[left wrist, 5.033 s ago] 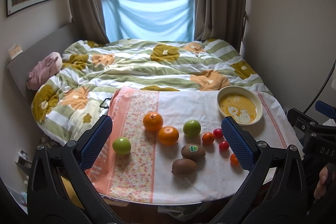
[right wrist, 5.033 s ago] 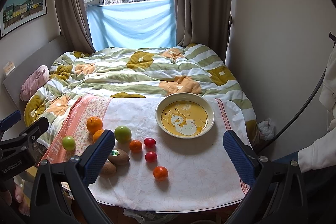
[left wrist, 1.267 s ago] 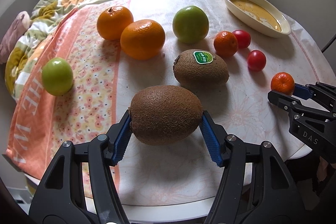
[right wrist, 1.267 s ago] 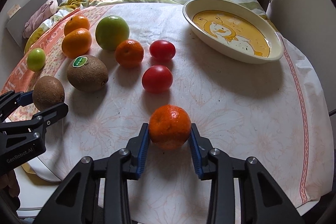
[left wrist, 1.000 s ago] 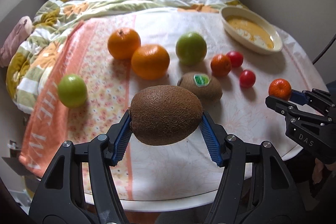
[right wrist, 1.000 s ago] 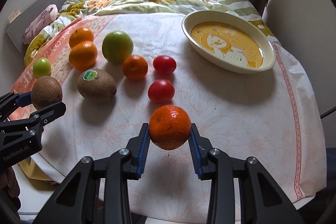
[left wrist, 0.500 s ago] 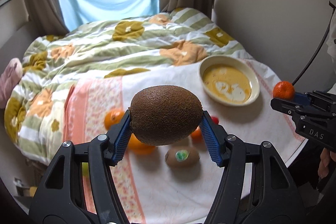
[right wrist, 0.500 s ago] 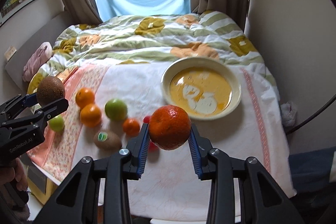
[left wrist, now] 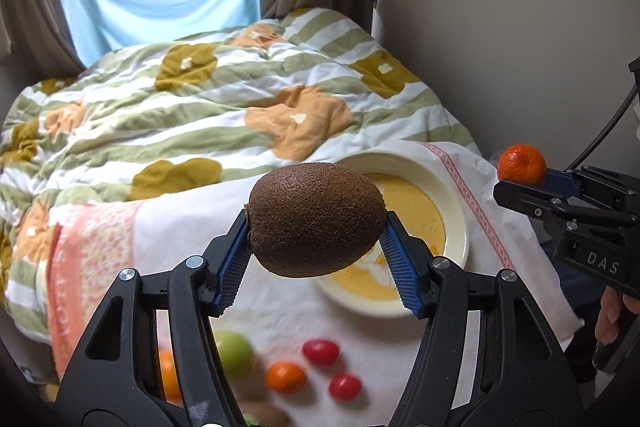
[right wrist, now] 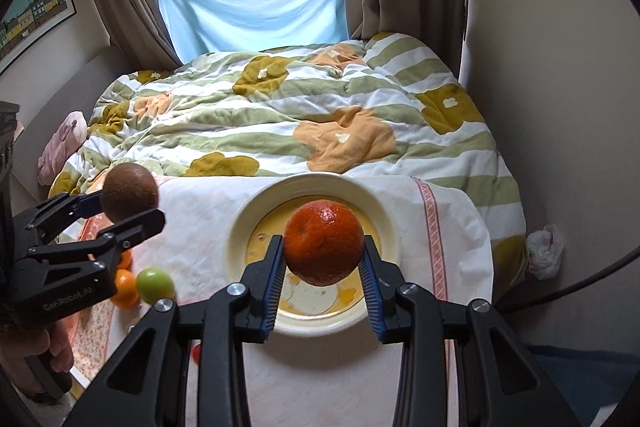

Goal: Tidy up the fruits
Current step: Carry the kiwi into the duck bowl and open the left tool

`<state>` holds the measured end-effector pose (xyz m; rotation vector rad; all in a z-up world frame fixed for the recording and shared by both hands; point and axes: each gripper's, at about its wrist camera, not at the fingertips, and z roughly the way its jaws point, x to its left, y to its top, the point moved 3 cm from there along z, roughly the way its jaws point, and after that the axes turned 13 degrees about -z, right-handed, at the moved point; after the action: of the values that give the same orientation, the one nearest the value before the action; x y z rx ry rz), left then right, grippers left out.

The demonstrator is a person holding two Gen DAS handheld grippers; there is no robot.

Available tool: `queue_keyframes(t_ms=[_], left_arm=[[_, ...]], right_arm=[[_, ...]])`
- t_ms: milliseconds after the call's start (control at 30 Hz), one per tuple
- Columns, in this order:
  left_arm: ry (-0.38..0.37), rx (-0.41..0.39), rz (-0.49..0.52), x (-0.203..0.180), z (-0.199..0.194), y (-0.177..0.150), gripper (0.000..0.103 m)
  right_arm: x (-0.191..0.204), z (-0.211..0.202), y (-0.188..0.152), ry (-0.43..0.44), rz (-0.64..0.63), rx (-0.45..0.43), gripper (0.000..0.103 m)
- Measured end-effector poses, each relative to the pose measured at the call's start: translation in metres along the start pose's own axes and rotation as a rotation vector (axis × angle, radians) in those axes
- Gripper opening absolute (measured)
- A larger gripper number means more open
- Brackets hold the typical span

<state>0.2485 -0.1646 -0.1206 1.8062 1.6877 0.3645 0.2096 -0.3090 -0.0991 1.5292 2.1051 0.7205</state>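
Left hand-held gripper (left wrist: pixel 316 251): clamped on a brown kiwi (left wrist: pixel 315 219), which is held in the air above the tabletop (left wrist: pixel 280 311), in front of the bowl.
Right hand-held gripper (right wrist: pixel 323 269): clenched on a small orange mandarin (right wrist: pixel 323 247) — held aloft directly over the bowl.
Bowl (right wrist: pixel 244 227): cream rim, yellow inside, set on the white cloth at the far side of the tabletop.
Fruit left on the cloth: a green apple (left wrist: pixel 236 353), a small mandarin (left wrist: pixel 286 377), two red tomatoes (left wrist: pixel 321 351) — blurred, possibly another kiwi at the lower edge.
Backdrop: bed with a striped floral quilt (right wrist: pixel 280 115).
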Motion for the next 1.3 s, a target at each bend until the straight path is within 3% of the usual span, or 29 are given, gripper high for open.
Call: queue_keyframes(t_ms=[267, 500, 833, 900, 933, 1000, 1300], left_arm=[[0.006, 0.087, 0.019, -0.033, 0.089, 0.013, 0.067], [0.056, 0.159, 0.047, -0.041, 0.141, 0.007, 0.067], [0.113, 0.205, 0.131, -0.05, 0.158, -0.005, 0.068], [0.128, 0.187, 0.146, -0.051, 0.154, -0.005, 0.085], [0.124, 0.168, 0.147, -0.052, 0.15, -0.004, 0.103], [0.101, 0.133, 0.138, -0.052, 0.139, 0.0, 0.103], [0.091, 0.128, 0.114, -0.045, 0.114, 0.004, 0.103]], right_arm=[[-0.052, 0.048, 0.0, 0.029, 0.01, 0.06, 0.034], [-0.066, 0.081, 0.0, 0.069, 0.006, 0.105, 0.034], [-0.079, 0.102, -0.003, 0.117, 0.036, 0.137, 0.034], [-0.083, 0.102, -0.003, 0.117, 0.04, 0.142, 0.034], [-0.084, 0.101, -0.003, 0.114, 0.039, 0.142, 0.034], [-0.086, 0.1, -0.003, 0.112, 0.037, 0.14, 0.034], [-0.079, 0.094, 0.0, 0.12, -0.014, 0.132, 0.034]])
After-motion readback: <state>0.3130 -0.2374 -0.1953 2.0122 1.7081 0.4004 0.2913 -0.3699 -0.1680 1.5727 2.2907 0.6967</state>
